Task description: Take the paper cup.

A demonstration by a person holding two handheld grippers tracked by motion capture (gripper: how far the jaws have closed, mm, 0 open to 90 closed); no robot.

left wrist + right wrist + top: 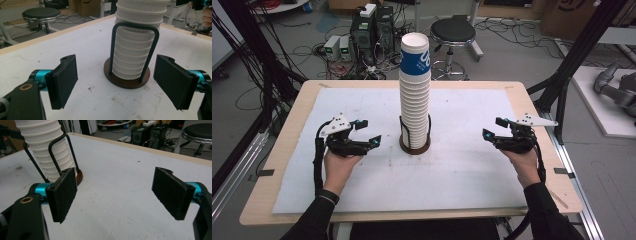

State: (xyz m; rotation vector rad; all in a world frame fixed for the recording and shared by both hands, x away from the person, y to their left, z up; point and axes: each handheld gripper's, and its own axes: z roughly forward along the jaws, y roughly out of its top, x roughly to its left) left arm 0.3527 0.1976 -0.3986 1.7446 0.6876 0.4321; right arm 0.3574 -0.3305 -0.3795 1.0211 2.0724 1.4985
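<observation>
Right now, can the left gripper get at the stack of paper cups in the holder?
Probably yes. The left gripper stands open beside the cup stack, with bare table cover between them. Only the wire holder hugs the lowest cups.

A: Where does the high view sit?
B: Above the near table edge, facing forward and down.
A: And the gripper views?
B: Low, close over the table (302, 107); both share the cup stack (136, 47) with it.
</observation>
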